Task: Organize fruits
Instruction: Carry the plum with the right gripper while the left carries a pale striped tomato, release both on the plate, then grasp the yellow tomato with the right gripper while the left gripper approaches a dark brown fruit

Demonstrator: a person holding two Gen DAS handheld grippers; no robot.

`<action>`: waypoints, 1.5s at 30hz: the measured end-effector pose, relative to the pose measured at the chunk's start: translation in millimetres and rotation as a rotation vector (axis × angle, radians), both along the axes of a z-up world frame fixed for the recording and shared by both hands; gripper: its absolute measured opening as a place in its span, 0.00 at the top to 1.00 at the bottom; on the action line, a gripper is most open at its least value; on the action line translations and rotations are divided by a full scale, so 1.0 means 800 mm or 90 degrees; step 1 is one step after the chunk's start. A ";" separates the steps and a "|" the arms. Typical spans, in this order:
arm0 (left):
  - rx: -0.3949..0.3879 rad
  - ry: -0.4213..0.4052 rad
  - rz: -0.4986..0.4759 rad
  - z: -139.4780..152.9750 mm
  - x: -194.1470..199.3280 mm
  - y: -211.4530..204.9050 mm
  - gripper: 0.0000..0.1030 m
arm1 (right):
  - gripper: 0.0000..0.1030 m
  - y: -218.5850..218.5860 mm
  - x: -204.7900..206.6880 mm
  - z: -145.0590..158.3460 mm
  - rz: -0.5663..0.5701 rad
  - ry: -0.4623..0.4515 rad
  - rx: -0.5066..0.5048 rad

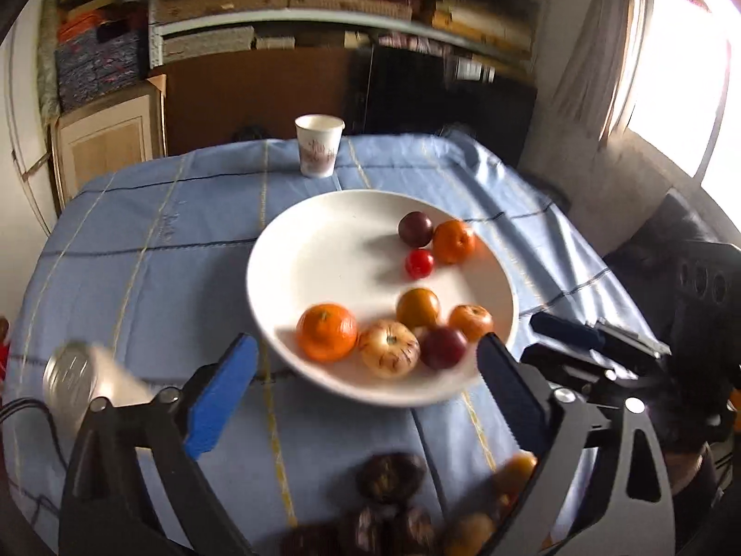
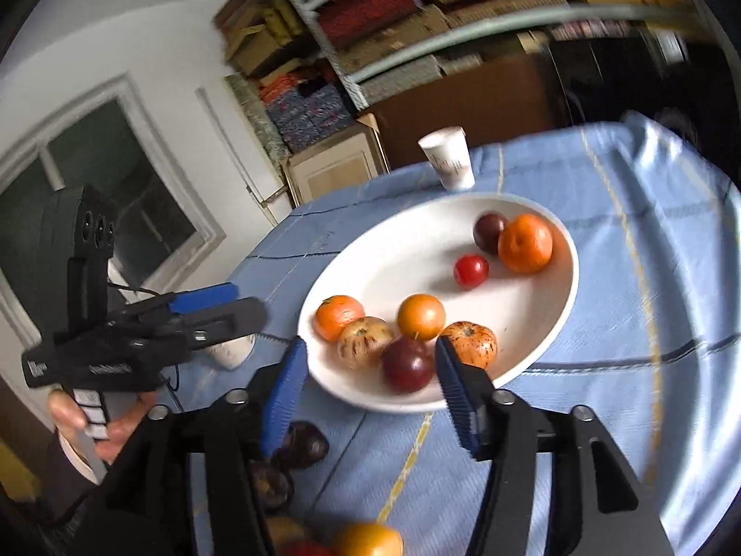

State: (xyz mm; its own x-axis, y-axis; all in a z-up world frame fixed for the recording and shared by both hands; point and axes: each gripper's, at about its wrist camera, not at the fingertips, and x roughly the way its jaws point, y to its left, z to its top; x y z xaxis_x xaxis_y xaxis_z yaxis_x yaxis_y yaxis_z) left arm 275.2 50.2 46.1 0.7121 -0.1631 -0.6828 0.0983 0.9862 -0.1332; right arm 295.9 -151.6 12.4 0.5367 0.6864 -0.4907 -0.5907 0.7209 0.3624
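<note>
Left wrist view, left to right: a tipped white cup (image 1: 88,382) lies on the counter's blue cloth (image 1: 153,250); the left hand-held gripper (image 1: 366,356) hovers with its blue pads spread apart and empty before the white plate (image 1: 296,273), which carries eight fruits, among them a large orange (image 1: 327,331), a striped apple (image 1: 390,348), a dark plum (image 1: 443,346) and a small red fruit (image 1: 419,263). An upright paper cup (image 1: 319,144) stands behind the plate. Dark fruits (image 1: 392,476) lie on the cloth near the camera. Right wrist view: the right hand-held gripper (image 2: 370,356), jaws apart and empty, hovers at the plate's near rim with the plum between its pads.
</note>
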 end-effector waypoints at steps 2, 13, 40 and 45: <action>-0.010 -0.019 0.005 -0.001 -0.032 0.011 0.06 | 0.41 0.004 -0.022 0.006 0.013 -0.028 -0.025; -0.010 0.012 0.121 -0.061 -0.100 0.061 0.05 | 0.41 -0.010 -0.032 -0.044 0.017 0.147 -0.052; -0.006 0.014 0.126 -0.066 -0.119 0.056 0.05 | 0.55 -0.003 -0.030 -0.088 0.028 0.277 -0.042; -0.016 0.018 0.131 -0.067 -0.120 0.060 0.05 | 0.57 0.000 -0.030 -0.090 0.027 0.272 -0.055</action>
